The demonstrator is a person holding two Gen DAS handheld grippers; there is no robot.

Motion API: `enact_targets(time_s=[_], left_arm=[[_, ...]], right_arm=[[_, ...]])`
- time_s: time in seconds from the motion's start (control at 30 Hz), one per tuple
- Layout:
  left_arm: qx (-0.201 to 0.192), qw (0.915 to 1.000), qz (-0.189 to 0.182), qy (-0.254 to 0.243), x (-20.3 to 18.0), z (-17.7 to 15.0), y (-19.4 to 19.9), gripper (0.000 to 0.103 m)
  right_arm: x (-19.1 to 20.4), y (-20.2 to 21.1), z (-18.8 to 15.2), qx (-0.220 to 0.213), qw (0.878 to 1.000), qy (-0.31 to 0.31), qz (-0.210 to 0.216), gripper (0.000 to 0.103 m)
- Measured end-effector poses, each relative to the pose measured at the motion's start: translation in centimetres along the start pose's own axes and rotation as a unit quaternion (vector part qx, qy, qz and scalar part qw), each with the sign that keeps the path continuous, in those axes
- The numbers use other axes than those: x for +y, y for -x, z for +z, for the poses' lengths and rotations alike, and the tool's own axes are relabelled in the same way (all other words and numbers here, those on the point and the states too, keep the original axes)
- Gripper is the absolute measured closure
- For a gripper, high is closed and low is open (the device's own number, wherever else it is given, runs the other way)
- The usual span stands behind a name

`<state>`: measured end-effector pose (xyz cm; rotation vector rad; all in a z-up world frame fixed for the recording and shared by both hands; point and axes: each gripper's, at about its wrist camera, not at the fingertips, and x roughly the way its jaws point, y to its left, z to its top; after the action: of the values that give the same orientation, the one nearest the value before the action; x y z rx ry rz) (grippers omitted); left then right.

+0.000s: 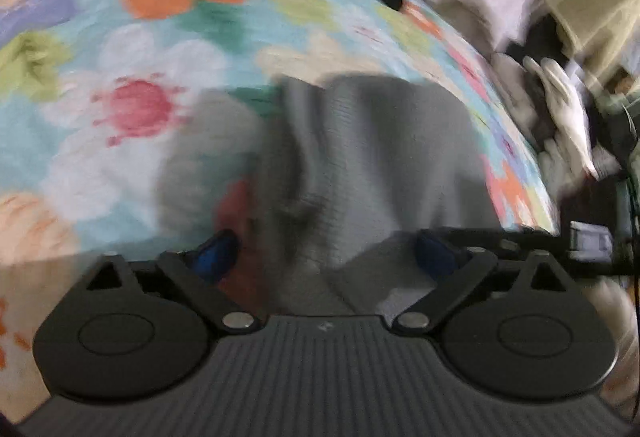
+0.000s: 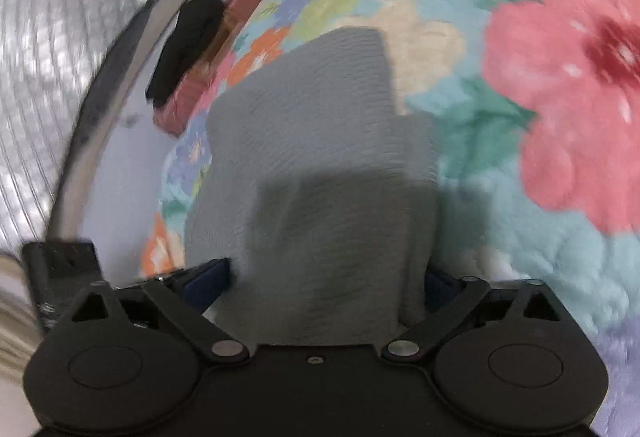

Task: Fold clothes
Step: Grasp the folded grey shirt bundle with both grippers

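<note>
Grey garment point(image 2: 312, 157) runs straight ahead of us on the floral blanket point(image 2: 560, 77); right gripper point(image 2: 326, 283) spread wide around it, left gripper point(image 1: 326, 251) equally spread, empty.

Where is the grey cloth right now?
The grey cloth lies on the flowered blanket, straight ahead in both wrist views, reaching in between the fingers of the right gripper and the left gripper.

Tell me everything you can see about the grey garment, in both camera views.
The grey garment is ribbed, knit-looking cloth, bunched into soft folds. It lies on the flowered blanket. Its near end sits between the wide-apart fingers of the right gripper; in the blurred left view it likewise lies before the open left gripper.
</note>
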<state>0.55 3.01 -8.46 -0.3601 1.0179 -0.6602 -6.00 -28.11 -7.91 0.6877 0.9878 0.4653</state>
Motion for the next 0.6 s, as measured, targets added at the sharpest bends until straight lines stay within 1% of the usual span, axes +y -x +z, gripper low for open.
enact_targets(time_s=[0.03,0.07,0.1,0.17,0.2,0.23,0.33,0.4,0.6], left_arm=[[-0.004,0.9999,-0.008,0.007,0.2,-0.1,0.2,0.028],[-0.007,0.9997,-0.018,0.013,0.5,-0.1,0.3,0.029],[-0.009,0.9994,-0.028,0.02,0.7,-0.1,0.4,0.029],[-0.013,0.9976,-0.052,0.044,1.1,-0.1,0.5,0.029],[-0.016,0.9966,-0.059,0.056,1.2,-0.1,0.4,0.027],[-0.018,0.9961,-0.061,0.061,1.1,-0.2,0.4,0.024],[-0.023,0.9954,-0.066,0.065,0.6,-0.4,0.3,0.024],[-0.026,0.9949,-0.07,0.068,0.2,-0.6,0.3,0.024],[-0.034,0.9932,-0.079,0.078,-0.9,-1.1,0.2,0.027]], right_arm=[[0.3,-0.3,0.1,0.001,1.0,0.006,-0.001,0.014],[0.6,-0.6,0.2,0.001,1.0,0.013,-0.001,0.023],[0.8,-0.8,0.3,0.002,1.0,0.017,0.0,0.024],[-0.1,-0.6,0.0,0.002,1.0,-0.001,0.03,0.025],[-0.4,-0.7,-0.1,0.008,0.999,-0.004,0.038,0.025],[-0.6,-0.8,0.0,0.009,0.999,-0.006,0.04,0.025],[-0.4,-1.0,0.1,0.011,0.999,0.004,0.035,0.025],[-0.3,-1.1,-0.1,0.008,0.999,0.015,0.032,0.025],[-0.5,-0.2,-0.2,0.005,0.999,0.019,0.049,0.027]])
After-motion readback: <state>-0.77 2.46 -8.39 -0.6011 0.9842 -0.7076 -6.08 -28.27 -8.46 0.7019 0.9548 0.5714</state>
